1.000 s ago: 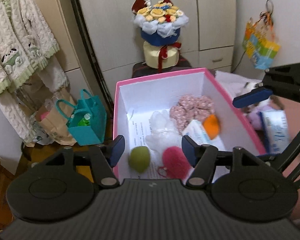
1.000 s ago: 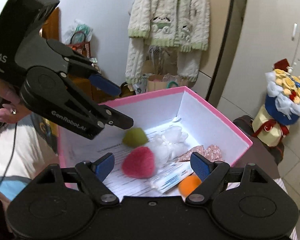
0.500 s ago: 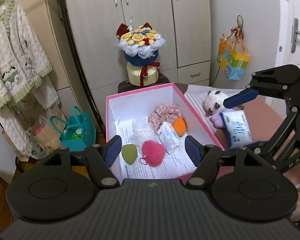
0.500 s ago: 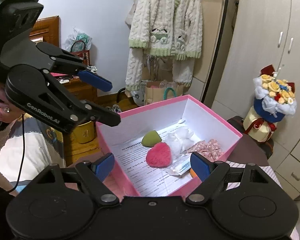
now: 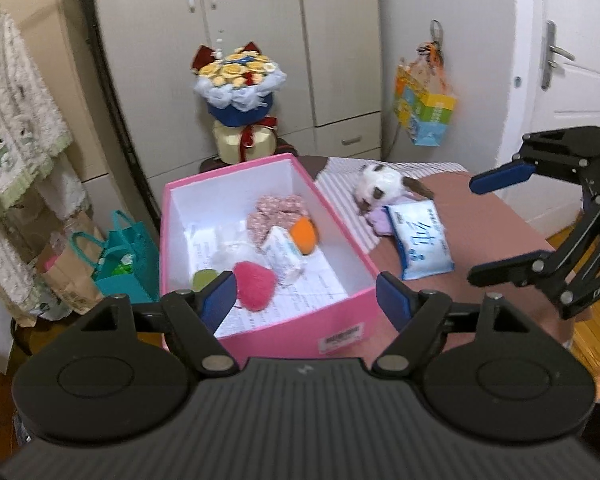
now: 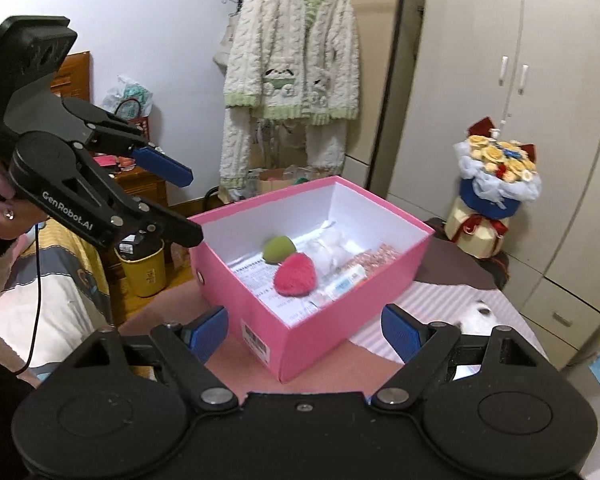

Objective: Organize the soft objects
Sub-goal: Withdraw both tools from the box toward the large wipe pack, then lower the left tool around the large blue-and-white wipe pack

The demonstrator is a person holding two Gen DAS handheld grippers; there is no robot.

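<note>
So both hands hover angled down by the pink box (image 5: 300, 332): left gripper (image 5: 306, 304) fingers are opening, empty; right gripper (image 6: 306, 334) fingers gape wide, empty.

Landmark: the cream wardrobe (image 5: 256, 60) with slim vertical door handles and drawers low down.
Left of wardrobe: a white-and-green knit cardigan (image 6: 296, 76) on a hanger against a pale wall (image 6: 148, 20).
Right of wardrobe: a white door (image 5: 572, 92) with a metal lever handle.
Floor: wood boards (image 5: 596, 320) below that door.
Further left of wardrobe: a brown wooden cabinet (image 6: 140, 188) beside the wall.
Light: even, indoor.
</note>
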